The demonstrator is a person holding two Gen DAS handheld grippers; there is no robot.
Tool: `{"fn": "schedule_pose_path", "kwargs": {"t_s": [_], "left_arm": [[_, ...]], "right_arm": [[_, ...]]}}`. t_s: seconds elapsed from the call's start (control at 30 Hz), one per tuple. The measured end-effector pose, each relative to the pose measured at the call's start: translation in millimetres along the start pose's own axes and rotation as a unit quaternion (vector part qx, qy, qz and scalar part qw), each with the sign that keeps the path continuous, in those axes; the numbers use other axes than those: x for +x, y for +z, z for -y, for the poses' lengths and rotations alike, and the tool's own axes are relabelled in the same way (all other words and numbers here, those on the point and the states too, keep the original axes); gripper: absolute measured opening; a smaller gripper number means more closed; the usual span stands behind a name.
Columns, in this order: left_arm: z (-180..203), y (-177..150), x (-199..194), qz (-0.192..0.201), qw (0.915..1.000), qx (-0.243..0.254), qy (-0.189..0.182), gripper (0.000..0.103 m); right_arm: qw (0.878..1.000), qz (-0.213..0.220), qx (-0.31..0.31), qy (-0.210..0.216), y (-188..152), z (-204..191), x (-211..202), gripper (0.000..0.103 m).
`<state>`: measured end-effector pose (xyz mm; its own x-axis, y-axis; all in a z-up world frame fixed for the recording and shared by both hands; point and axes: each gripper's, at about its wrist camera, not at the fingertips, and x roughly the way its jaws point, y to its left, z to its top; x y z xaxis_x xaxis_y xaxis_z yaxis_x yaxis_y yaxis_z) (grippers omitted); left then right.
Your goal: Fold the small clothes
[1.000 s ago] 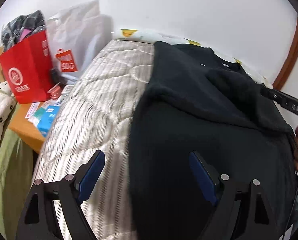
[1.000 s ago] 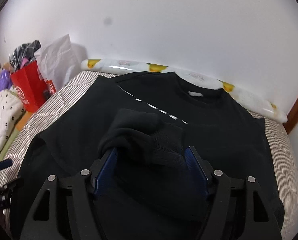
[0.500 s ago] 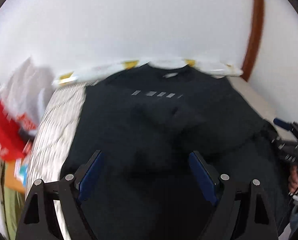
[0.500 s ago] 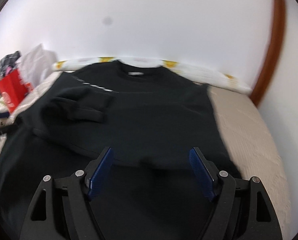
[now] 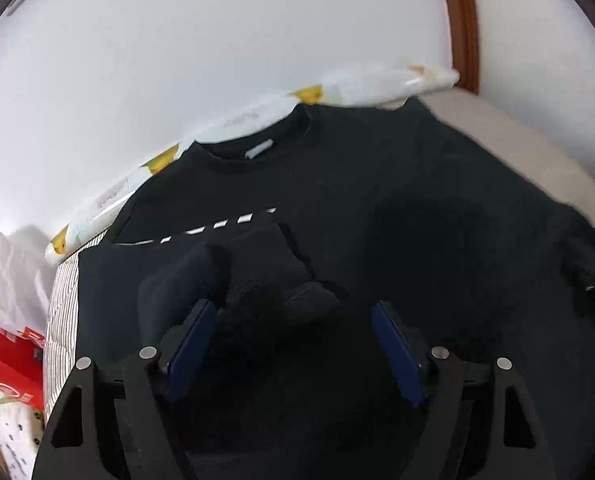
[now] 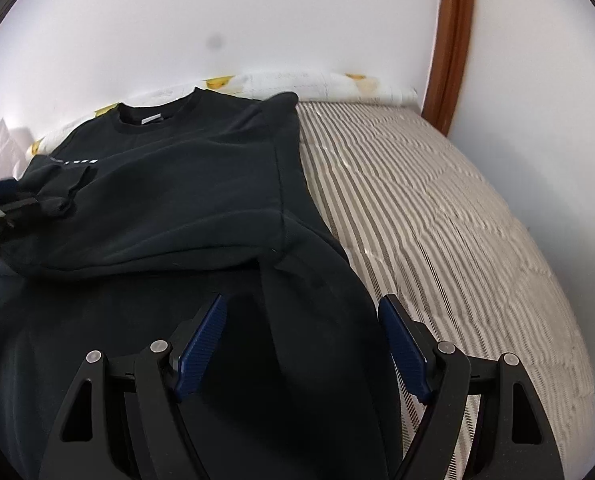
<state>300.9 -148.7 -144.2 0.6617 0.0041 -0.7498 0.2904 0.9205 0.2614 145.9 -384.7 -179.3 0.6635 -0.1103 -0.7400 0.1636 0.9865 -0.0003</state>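
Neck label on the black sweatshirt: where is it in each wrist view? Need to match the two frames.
Left wrist: the neck label sits upper left of centre, inside the collar of the black sweatshirt.
Right wrist: the neck label is in the upper left, inside the collar, far from the fingers.
Shared landmark: the white duck-print roll along the wall, just behind the collar in both views.
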Motion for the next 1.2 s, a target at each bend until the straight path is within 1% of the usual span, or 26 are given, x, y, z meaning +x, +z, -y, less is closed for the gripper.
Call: {"fn": "schedule_pose_path", "kwargs": {"t_s": [0.07,0.17,0.23,0.27,0.3,0.33,0.37,0.4,0.43,0.47,0.53,0.57,0.63,0.67,0.7,0.73,0.77,0.83,0.9,0.97,1.07,1.1,1.17,1.2], "left_arm": [[-0.1,-1.7,8.7,-0.008,0.9999,0.0,0.012,0.072],[-5.1,-4.6,20.9,-0.022,0.9994,-0.006,0.027,0.06],[-10.1,-7.2,27.8,-0.029,0.999,-0.014,0.031,0.045],[-12.6,-6.8,27.9,-0.027,0.9989,-0.02,0.031,0.04],[-16.2,-6.4,25.7,-0.025,0.9988,-0.027,0.033,0.03],[-20.6,-4.0,24.5,-0.022,0.9986,-0.035,0.034,0.015],[-27.2,-2.2,21.1,-0.016,0.9985,-0.045,0.027,0.009],[-35.6,-1.7,15.2,-0.01,0.9981,-0.059,0.015,0.009],[-49.8,-2.2,6.3,-0.001,0.9965,-0.083,0.004,0.009],[-62.0,-3.5,-0.7,0.008,0.9948,-0.102,0.001,0.009],[-89.2,-10.2,-16.7,0.03,0.9902,-0.136,0.004,0.009],[-106.4,-16.1,-26.2,0.042,0.9867,-0.157,0.009,0.009],[-138.0,-30.1,-39.7,0.053,0.9791,-0.195,0.021,0.009],[-152.7,-38.7,-43.9,0.052,0.9752,-0.213,0.027,0.01],[-166.7,-49.2,-47.1,0.048,0.9711,-0.231,0.033,0.014],[-175.7,-56.6,-47.9,0.044,0.9691,-0.241,0.033,0.017],[-186.8,-67.2,-47.6,0.036,0.967,-0.251,0.03,0.019],[-202.5,-85.7,-45.6,0.02,0.9629,-0.268,0.021,0.03],[-216.7,-104.9,-45.4,0.01,0.9573,-0.289,0.013,0.035],[-225.1,-120.2,-44.3,0.004,0.9534,-0.302,0.006,0.037],[-237.2,-131.6,-41.3,0.004,0.9472,-0.32,-0.013,0.042],[-241.3,-132.0,-39.0,0.004,0.9459,-0.323,-0.024,0.047],[-243.9,-127.0,-32.5,0.003,0.9465,-0.32,-0.042,0.054],[-246.4,-124.6,-28.5,0.005,0.9464,-0.32,-0.044,0.054]], "right_arm": [[1.0,-0.003,0.007,0.009,0.6,2.2,0.9,0.078],[1.0,-0.005,0.012,0.016,-0.8,5.5,2.9,0.078],[1.0,-0.011,0.013,0.019,-0.8,4.8,5.5,0.078],[1.0,-0.014,0.015,0.02,-1.3,5.6,6.6,0.078],[0.999,-0.016,0.017,0.022,-1.8,6.2,7.4,0.078],[0.999,-0.017,0.018,0.023,-1.5,7.0,9.1,0.078],[0.999,-0.02,0.02,0.024,-2.0,7.6,9.7,0.078],[0.999,-0.023,0.025,0.029,-2.4,9.6,11.1,0.078],[0.999,-0.025,0.028,0.031,-1.7,10.6,12.7,0.078],[0.999,-0.024,0.032,0.031,-1.4,12.2,13.3,0.078],[0.999,-0.024,0.034,0.03,-1.5,12.8,13.5,0.078],[0.999,-0.024,0.032,0.027,-1.1,11.8,13.8,0.078],[0.999,-0.025,0.026,0.021,-1.5,9.5,14.0,0.078],[0.999,-0.025,0.021,0.015,-1.7,7.5,13.9,0.078],[0.999,-0.024,0.018,0.012,-1.9,6.4,13.5,0.078],[1.0,-0.022,0.014,0.008,-2.2,5.1,12.5,0.078],[1.0,-0.019,0.007,0.0,-2.6,2.4,10.3,0.078],[1.0,-0.016,-0.009,-0.011,-3.4,-3.1,6.1,0.078],[0.999,-0.016,-0.029,-0.024,-2.7,-11.0,2.3,0.078],[0.998,-0.011,-0.051,-0.028,-0.3,-20.7,-6.0,0.078],[0.997,-0.002,-0.072,-0.032,7.1,-31.9,-16.3,0.078],[0.997,0.0,-0.077,-0.033,9.8,-34.8,-18.4,0.077],[0.996,0.007,-0.084,-0.033,16.3,-40.9,-22.6,0.077],[0.996,0.011,-0.087,-0.033,20.0,-44.0,-25.9,0.077]]}}
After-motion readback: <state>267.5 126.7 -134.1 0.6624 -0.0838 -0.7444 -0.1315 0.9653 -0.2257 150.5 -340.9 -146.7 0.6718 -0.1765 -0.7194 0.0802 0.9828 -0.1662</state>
